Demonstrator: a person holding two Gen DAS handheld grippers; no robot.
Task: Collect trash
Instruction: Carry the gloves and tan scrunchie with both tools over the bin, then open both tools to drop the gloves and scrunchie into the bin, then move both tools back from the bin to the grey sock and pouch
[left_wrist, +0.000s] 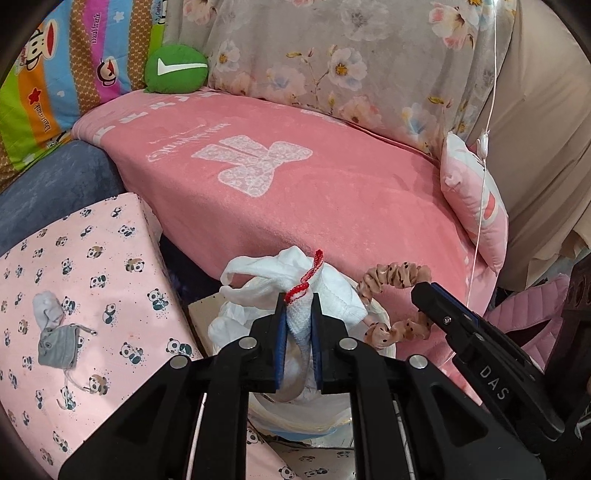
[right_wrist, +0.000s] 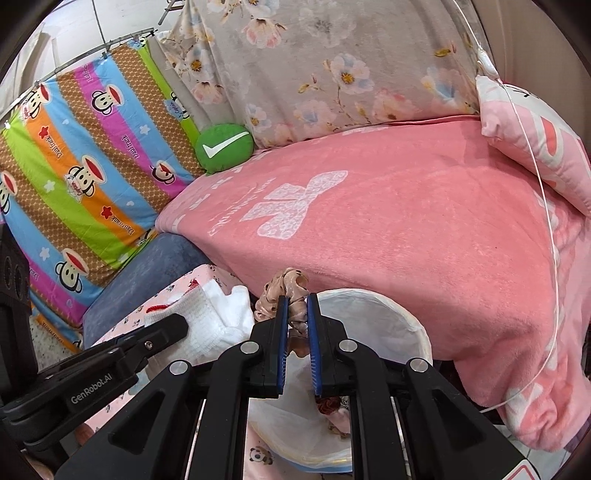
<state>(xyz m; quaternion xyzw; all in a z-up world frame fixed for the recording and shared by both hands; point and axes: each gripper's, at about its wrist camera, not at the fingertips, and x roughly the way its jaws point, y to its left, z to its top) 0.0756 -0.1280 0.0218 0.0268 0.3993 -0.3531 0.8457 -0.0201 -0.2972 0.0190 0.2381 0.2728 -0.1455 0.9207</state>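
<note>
My left gripper (left_wrist: 298, 306) is shut on a white knitted cloth (left_wrist: 332, 295) with a red stitched edge, held above a round bin with a white liner (left_wrist: 382, 317). My right gripper (right_wrist: 297, 301) is shut on a peach scrunchie (right_wrist: 291, 280) with dark dots, over the same bin (right_wrist: 417, 328). In the left wrist view the scrunchie (left_wrist: 399, 275) loops to the right of the cloth, with a right finger (left_wrist: 443, 314) beside it. In the right wrist view the left gripper (right_wrist: 173, 326) and its cloth (right_wrist: 218, 317) sit at lower left.
A pink blanket (left_wrist: 295, 192) covers the sofa behind the bin. A panda-print surface (left_wrist: 92, 277) to the left carries a small grey cloth (left_wrist: 57, 347) and a white sock (left_wrist: 48, 306). A green check-mark cushion (left_wrist: 175, 68), a pink pillow (left_wrist: 476, 199) and a hanging white cable (left_wrist: 484, 166) are also here.
</note>
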